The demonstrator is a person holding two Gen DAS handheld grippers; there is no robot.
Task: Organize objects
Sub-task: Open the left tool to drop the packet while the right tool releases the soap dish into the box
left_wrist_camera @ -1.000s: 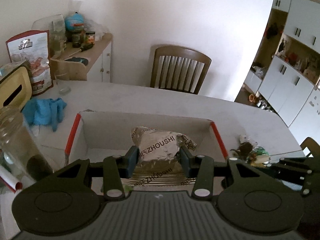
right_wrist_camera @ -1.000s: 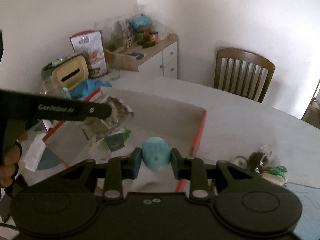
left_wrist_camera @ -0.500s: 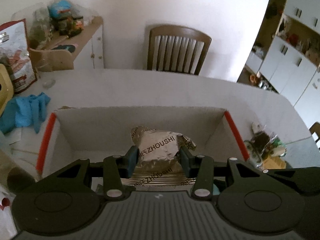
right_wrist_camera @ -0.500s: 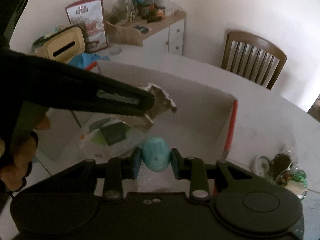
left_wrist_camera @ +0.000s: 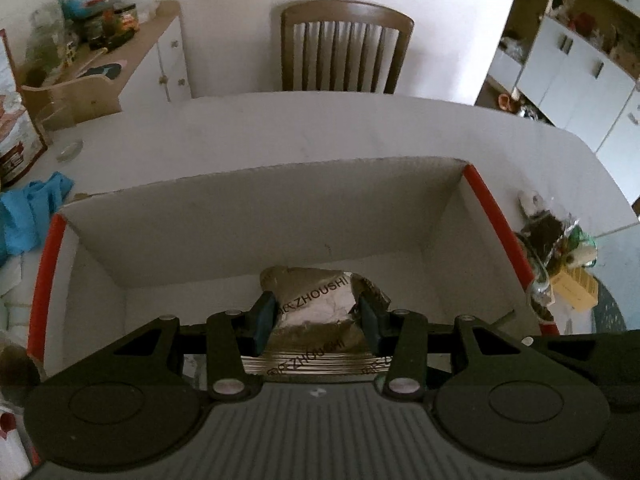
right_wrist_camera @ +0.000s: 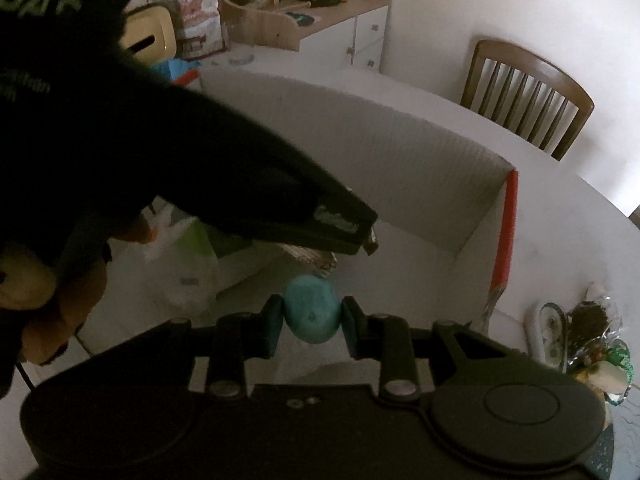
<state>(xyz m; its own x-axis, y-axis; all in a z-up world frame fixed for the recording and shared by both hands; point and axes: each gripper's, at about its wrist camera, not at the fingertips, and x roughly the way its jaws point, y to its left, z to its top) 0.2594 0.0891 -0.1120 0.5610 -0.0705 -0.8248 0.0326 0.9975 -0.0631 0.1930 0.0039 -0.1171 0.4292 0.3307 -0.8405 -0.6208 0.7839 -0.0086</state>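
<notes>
Both grippers sit lower vs a sec ago, now down inside the cardboard box (left_wrist_camera: 256, 216), whose walls fill more of each view. Left gripper (left_wrist_camera: 316, 316) stays clamped on the silver foil packet (left_wrist_camera: 316, 300), packet over the box floor near the far wall. Right gripper (right_wrist_camera: 309, 330), jaws narrow, stays clamped on the blue egg-shaped thing (right_wrist_camera: 311, 308), also w/ box floor below it. Left gripper crosses the right view, closer & bigger than before, hiding part of the box; a white-green bag (right_wrist_camera: 188, 264) lies under it, prob on the box floor. Chair (left_wrist_camera: 346, 46) at table's (left_wrist_camera: 320, 128) far side.
</notes>
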